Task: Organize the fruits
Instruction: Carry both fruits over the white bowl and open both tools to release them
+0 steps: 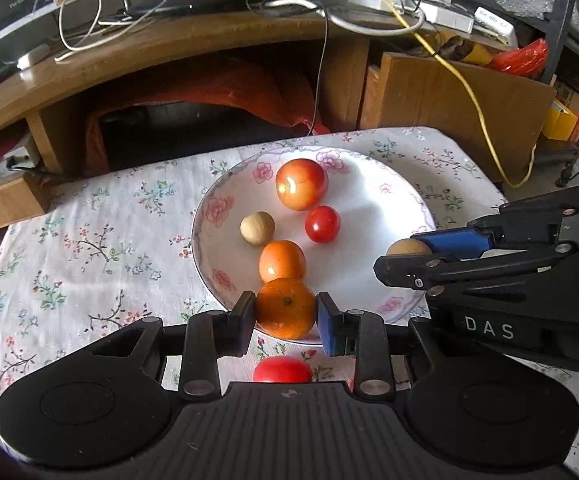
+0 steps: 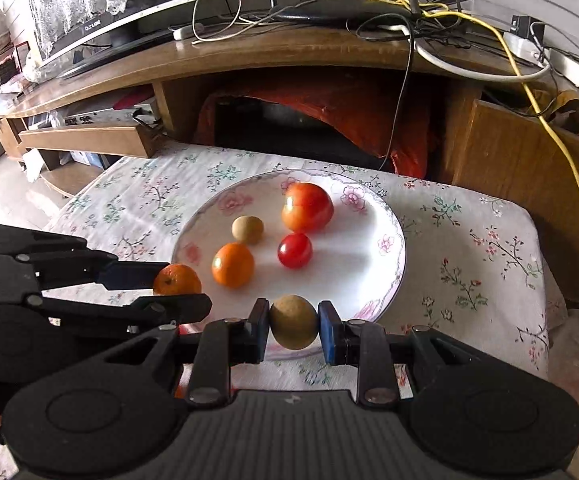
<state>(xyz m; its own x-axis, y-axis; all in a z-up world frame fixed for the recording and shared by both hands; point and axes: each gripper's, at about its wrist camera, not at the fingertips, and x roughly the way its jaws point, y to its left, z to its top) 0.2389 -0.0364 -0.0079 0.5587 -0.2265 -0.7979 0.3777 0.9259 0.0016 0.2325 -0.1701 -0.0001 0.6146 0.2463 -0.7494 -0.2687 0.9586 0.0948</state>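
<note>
Fruits sit mostly on the plate [image 1: 373,200], which rests on the flowered cloth [image 1: 69,240]. Reading the left wrist view from the left: a tan nut-like fruit [image 1: 257,228] lies at about nine o'clock of the plate's centre, a small orange [image 1: 282,261] at seven, a big red-orange tomato [image 1: 301,184] at twelve and a small tomato [image 1: 322,224] near the middle. At six o'clock, over the near rim, the left gripper [image 1: 285,314] is clamped on a mandarin [image 1: 285,308], one pad on each side. Below it a red fruit [image 1: 282,370] lies on the cloth, off the plate and half hidden by the gripper body. At three o'clock the right gripper [image 1: 407,258] comes in from the side, closed on a tan fruit [image 1: 406,247]; the right wrist view shows that fruit squeezed squarely between both pads.

Both tools seem to be in the act of setting fruit down. To do it well, I would lower each piece until it touches the plate before parting the fingers, since round fruit will roll. The mandarin wants to go slightly inward, clear of the rim but just short of the small orange. Release one side at a time, so the two tools do not knock together. The red fruit on the cloth looks like the next pick.
</note>
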